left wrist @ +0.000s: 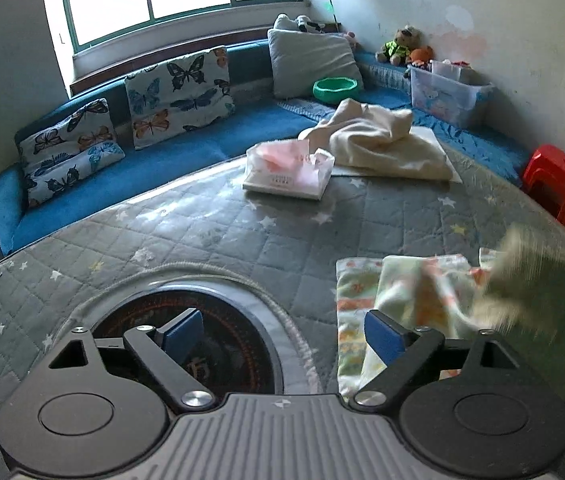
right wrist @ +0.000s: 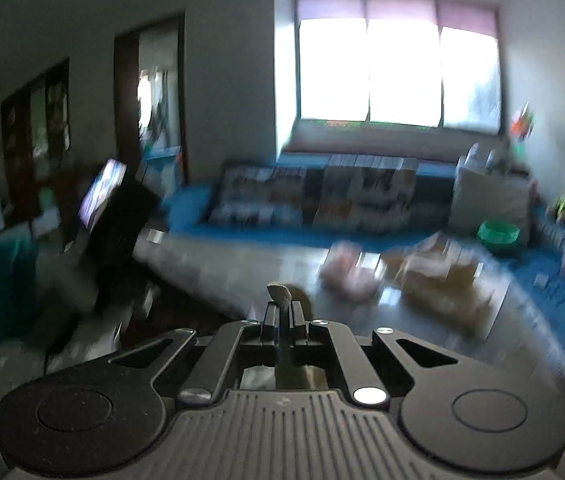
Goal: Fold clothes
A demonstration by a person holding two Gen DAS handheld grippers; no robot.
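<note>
Patterned cloth (left wrist: 410, 304) lies folded on the grey quilt (left wrist: 202, 232), freed by your left gripper (left wrist: 284, 340), whose jaws gape empty, angled down above it. Your right gripper (right wrist: 283, 316) stays out of the left view; it points shallowly down, pinching a pale fabric edge (right wrist: 280, 294), apparently lifting the next garment.

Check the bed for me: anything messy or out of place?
The cream garment at the far side lies crumpled in a heap, unfolded, beside the tissue pack. The patterned cloth near the open left gripper is rumpled, half folded.
</note>
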